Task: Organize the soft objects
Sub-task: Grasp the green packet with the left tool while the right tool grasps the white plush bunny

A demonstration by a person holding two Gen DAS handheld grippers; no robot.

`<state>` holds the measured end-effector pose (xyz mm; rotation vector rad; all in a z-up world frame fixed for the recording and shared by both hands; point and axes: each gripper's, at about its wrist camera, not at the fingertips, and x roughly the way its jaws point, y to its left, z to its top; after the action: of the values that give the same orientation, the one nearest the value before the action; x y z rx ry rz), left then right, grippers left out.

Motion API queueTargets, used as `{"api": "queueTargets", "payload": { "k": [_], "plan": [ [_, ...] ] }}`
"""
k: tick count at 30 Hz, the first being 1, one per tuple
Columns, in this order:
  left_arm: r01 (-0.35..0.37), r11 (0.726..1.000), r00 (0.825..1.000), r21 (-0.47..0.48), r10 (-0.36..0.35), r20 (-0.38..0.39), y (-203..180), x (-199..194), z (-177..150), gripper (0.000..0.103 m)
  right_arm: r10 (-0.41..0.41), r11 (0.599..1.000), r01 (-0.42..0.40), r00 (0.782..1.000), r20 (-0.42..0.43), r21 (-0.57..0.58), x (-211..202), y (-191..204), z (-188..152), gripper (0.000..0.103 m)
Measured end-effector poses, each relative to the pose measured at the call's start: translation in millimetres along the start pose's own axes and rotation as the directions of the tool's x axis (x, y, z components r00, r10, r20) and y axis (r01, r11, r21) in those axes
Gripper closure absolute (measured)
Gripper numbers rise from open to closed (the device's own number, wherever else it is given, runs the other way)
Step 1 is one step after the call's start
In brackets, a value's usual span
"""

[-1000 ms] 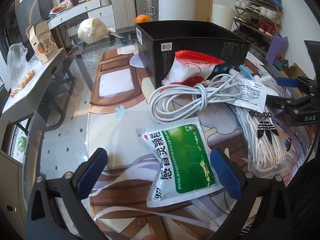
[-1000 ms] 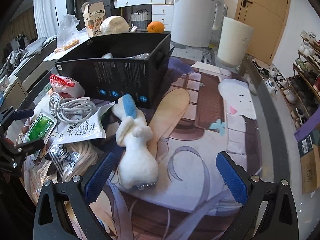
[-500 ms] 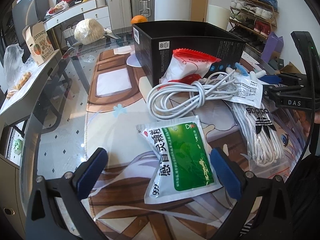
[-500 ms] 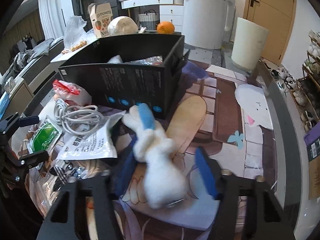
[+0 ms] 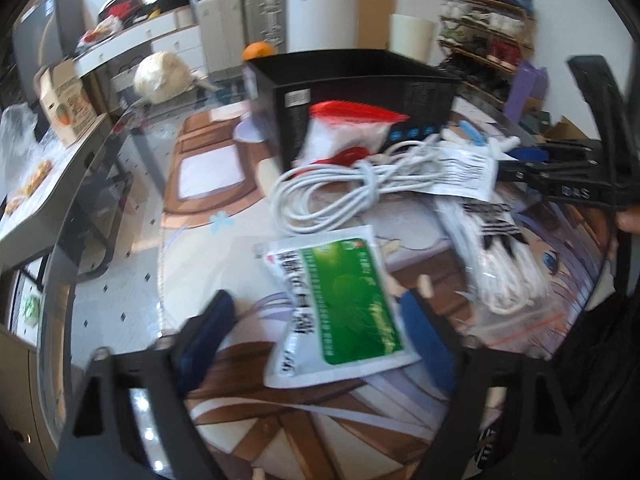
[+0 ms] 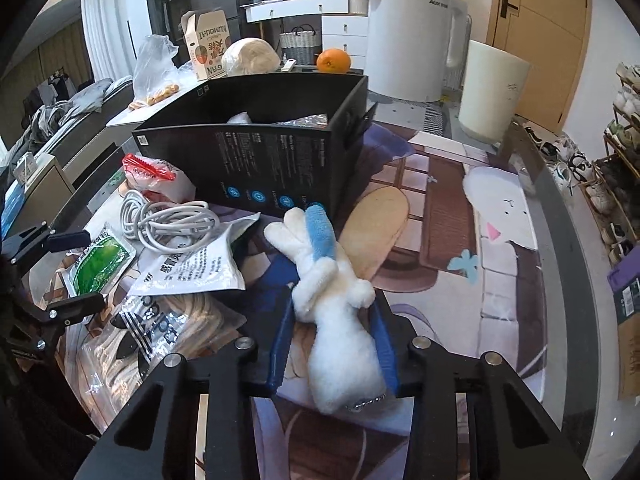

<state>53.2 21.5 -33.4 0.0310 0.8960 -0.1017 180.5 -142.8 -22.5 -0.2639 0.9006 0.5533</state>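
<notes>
— Plush rabbit (image 6: 340, 320): where is it?
— Lying on the printed mat (image 6: 500, 280), ears pointing at the black box (image 6: 256, 160). My right gripper (image 6: 334, 344) has both blue pads pressed against its white body, clamped on it.
— And your other hand?
— My left gripper (image 5: 316, 336) is spread wide, either side of the green medicine sachet (image 5: 344, 304), with neither finger touching it as far as I can tell; the view is blurred.
— What lies around?
— A coiled white cable (image 6: 168, 220) and a second sachet (image 6: 192, 268) beside the rabbit, a bagged white rope (image 5: 504, 264) nearer me.
</notes>
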Motion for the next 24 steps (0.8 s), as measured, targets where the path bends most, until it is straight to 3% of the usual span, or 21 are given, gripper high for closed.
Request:
{"api": "queueTargets", "payload": {
  "k": [2, 8, 16, 24],
  "plan": [
    [0.023, 0.999, 1.000, 0.028, -0.023, 0.014, -5, -4, -1, 0.053, -0.003, 1.000, 0.003, 1.000, 0.007, 0.002, -3, -1, -2, 0.066],
    [0.044, 0.998, 0.999, 0.047, -0.046, 0.025, -11, -8, 1, 0.068, -0.010, 1.000, 0.010, 1.000, 0.028, -0.004, -13, 0, -5, 0.066],
    [0.062, 0.997, 0.997, 0.041, -0.064, 0.050, -14, -14, -1, 0.070, -0.021, 1.000, 0.021, 0.998, 0.064, 0.000, -28, -1, -7, 0.066],
    [0.067, 0.998, 0.986, 0.013, -0.068, 0.153, -13, -39, 1, 0.070, -0.031, 1.000, 0.031, 0.992, 0.123, 0.003, -55, -3, -6, 0.066]
  ]
}}
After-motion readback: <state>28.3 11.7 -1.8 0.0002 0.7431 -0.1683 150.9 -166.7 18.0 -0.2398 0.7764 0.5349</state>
